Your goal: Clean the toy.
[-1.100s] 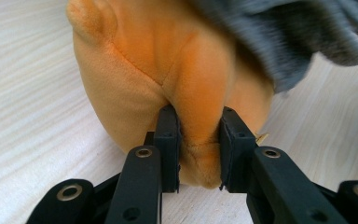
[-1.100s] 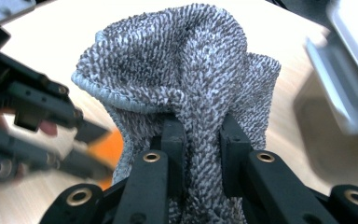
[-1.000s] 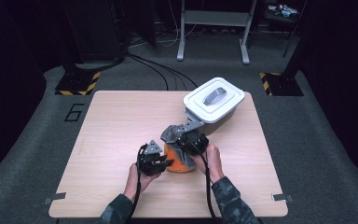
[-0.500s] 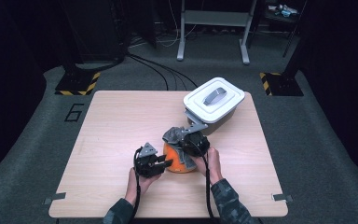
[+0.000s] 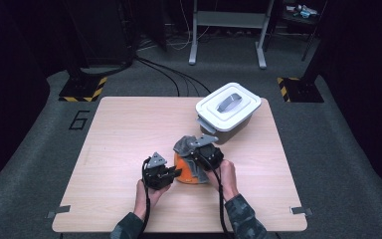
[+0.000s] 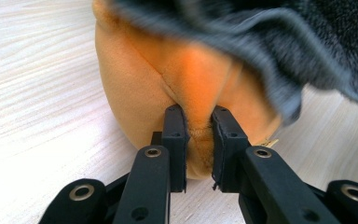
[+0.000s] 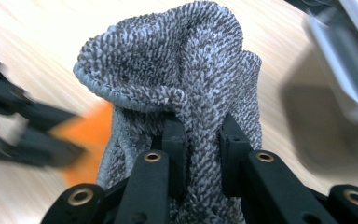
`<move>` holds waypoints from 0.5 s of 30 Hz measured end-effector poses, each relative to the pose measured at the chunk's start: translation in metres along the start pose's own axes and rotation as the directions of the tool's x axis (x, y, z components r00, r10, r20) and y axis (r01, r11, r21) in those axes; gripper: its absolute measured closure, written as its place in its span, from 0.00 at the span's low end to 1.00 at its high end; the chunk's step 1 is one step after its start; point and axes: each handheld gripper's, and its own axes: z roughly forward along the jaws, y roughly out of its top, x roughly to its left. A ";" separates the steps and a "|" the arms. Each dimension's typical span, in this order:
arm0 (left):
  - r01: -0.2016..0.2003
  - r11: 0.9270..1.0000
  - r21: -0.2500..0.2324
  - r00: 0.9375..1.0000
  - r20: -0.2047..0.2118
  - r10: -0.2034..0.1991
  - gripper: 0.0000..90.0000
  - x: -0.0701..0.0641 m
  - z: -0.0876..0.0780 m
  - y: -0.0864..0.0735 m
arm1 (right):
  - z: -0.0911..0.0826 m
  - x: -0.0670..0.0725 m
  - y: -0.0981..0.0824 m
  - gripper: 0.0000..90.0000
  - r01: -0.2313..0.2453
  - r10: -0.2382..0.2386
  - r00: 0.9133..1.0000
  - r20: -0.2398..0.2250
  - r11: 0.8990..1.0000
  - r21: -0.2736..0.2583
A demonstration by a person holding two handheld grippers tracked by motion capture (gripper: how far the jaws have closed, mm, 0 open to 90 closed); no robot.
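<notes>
Both forearms enter from the near table edge. The left gripper (image 5: pixel 171 173) is held level, its jaws just closed, pinching a fold. The right gripper (image 5: pixel 195 155) is clamped shut, angled toward the left gripper

The left gripper (image 5: pixel 171 173) sits at the near middle of the table (image 5: pixel 124 129), with the toy (image 6: pixel 168 84) touching it on its right, a fold of it between the jaws. The cloth (image 7: pixel 182 70) lies over the far side of the toy, and the right gripper (image 5: pixel 197 148) stands just right of the toy and grips the cloth from there. The box (image 5: pixel 228 110) stands behind the right gripper, near the table's far right corner, with its lid (image 5: pixel 224 102) on it.
</notes>
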 end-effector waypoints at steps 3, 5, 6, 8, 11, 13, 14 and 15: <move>0.002 1.000 -0.006 1.000 0.009 -0.002 0.86 0.000 0.000 -0.001 | -0.007 -0.016 -0.017 0.85 -0.075 0.075 0.997 -0.001 0.997 0.015; -0.004 1.000 -0.013 1.000 0.017 0.005 0.86 -0.001 0.000 0.000 | -0.007 -0.022 -0.025 0.85 -0.111 0.111 0.994 -0.013 0.994 0.024; -0.022 1.000 -0.013 1.000 0.010 0.022 0.86 -0.002 0.000 0.001 | -0.009 -0.025 -0.026 0.85 -0.119 0.120 0.993 -0.020 0.993 0.022; -0.018 1.000 -0.015 1.000 0.009 0.018 0.86 -0.002 0.000 0.001 | -0.015 -0.024 -0.021 0.85 -0.137 0.136 0.990 -0.042 0.991 -0.003; -0.013 1.000 -0.004 1.000 0.010 0.013 0.86 -0.001 0.001 0.004 | -0.020 -0.010 0.000 0.85 -0.095 0.089 0.990 -0.110 0.994 -0.056; -0.023 1.000 0.008 1.000 -0.005 0.023 0.86 0.000 0.000 0.006 | -0.014 0.007 0.012 0.85 -0.055 0.051 0.992 -0.117 0.998 -0.027; -0.013 1.000 0.017 1.000 0.000 0.013 0.86 0.002 0.001 0.006 | -0.007 0.011 0.013 0.85 -0.019 0.018 0.994 -0.106 1.000 -0.014; -0.010 1.000 0.013 1.000 -0.003 0.010 0.86 0.002 0.001 0.005 | 0.000 0.013 0.011 0.85 0.004 -0.003 0.997 -0.079 1.000 0.011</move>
